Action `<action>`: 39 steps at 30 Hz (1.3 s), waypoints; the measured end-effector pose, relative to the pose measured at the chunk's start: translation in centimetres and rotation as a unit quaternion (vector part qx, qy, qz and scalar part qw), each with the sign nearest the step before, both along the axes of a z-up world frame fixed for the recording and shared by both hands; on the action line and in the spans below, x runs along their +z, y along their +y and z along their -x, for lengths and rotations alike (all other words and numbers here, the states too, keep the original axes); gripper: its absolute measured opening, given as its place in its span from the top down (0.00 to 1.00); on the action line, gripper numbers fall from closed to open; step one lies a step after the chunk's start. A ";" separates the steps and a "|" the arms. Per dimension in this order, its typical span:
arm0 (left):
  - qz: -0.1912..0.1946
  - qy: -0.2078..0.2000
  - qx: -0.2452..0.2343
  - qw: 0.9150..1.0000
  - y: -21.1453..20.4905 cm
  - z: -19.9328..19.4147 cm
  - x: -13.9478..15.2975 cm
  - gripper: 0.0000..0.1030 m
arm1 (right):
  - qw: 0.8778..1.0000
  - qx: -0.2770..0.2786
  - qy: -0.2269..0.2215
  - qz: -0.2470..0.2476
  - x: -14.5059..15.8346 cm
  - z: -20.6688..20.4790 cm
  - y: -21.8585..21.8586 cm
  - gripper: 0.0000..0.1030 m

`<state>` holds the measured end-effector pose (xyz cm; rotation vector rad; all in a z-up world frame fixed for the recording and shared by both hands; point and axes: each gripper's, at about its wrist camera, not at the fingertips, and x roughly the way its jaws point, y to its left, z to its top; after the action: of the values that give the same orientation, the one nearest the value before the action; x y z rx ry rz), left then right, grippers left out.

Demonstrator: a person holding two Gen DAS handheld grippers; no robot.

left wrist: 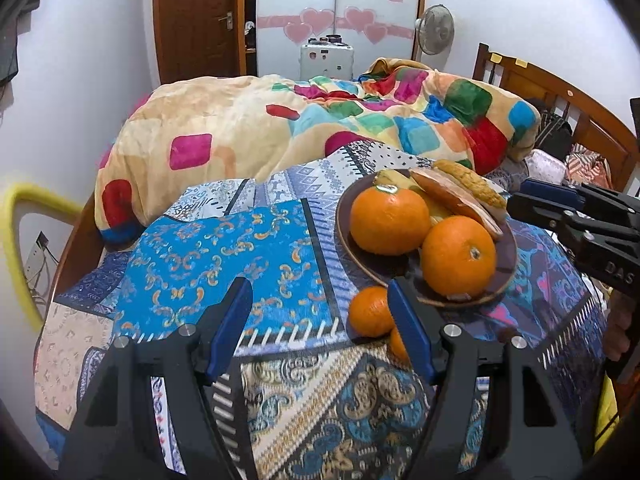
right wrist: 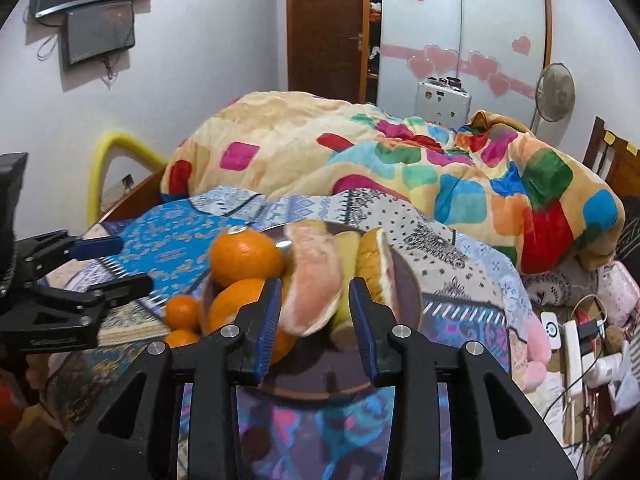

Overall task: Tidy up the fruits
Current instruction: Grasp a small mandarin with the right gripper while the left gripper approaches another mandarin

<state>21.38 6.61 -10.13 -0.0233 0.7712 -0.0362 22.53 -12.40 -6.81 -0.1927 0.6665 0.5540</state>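
Note:
A dark brown plate [left wrist: 506, 258] on the patterned bedspread holds two big oranges [left wrist: 389, 220] [left wrist: 458, 256], a pinkish fruit wedge [left wrist: 452, 200], a yellow-crusted piece [left wrist: 472, 182] and a yellow fruit. Two small tangerines [left wrist: 370, 312] lie on the cloth beside the plate's near rim. My left gripper [left wrist: 322, 306] is open and empty, just left of the tangerines. My right gripper [right wrist: 314, 300] is open over the plate [right wrist: 408, 296], its jaws on either side of the pink wedge [right wrist: 314, 292] without touching it. It also shows at the right of the left view [left wrist: 536, 204].
A bunched colourful blanket [left wrist: 320, 120] lies behind the plate. The wooden headboard [left wrist: 560, 92] and clutter are at right. A power strip and chargers [right wrist: 576, 344] lie right of the bed. A yellow padded frame [left wrist: 24, 208] stands at left.

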 end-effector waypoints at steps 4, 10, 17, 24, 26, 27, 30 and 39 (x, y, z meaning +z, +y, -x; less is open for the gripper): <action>0.006 0.002 -0.002 1.000 0.3 1.6 0.3 0.32 | 1.000 0.016 0.009 -0.010 -0.2 1.8 0.7 0.69; 0.004 0.003 -0.006 1.000 1.2 4.4 0.2 0.32 | 0.999 0.039 0.028 -0.010 -1.6 3.9 2.5 0.68; -0.002 0.011 -0.014 1.000 2.0 5.8 -0.8 0.32 | 0.997 0.053 0.055 0.011 -3.9 4.5 5.1 0.66; 0.011 0.017 -0.021 1.000 2.8 5.6 -2.0 0.32 | 0.994 0.054 0.085 0.043 -5.7 3.1 6.9 0.66; 0.017 0.018 -0.023 0.999 3.0 5.5 -2.3 0.32 | 0.993 0.054 0.091 0.051 -6.0 2.9 7.3 0.66; 0.020 0.018 -0.024 0.999 3.1 5.4 -2.4 0.32 | 0.993 0.054 0.094 0.053 -6.2 2.7 7.5 0.66; 0.026 0.017 -0.026 0.999 3.4 5.4 -2.7 0.32 | 0.992 0.054 0.097 0.057 -6.4 2.6 7.9 0.66; 0.026 0.028 -0.026 0.999 3.1 5.1 -3.1 0.32 | 0.994 0.059 0.082 0.053 -5.8 3.3 7.9 0.69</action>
<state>16.29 9.72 -13.28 -0.0546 0.8262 -0.1052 19.24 -4.53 -12.62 -0.2900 0.8485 0.6523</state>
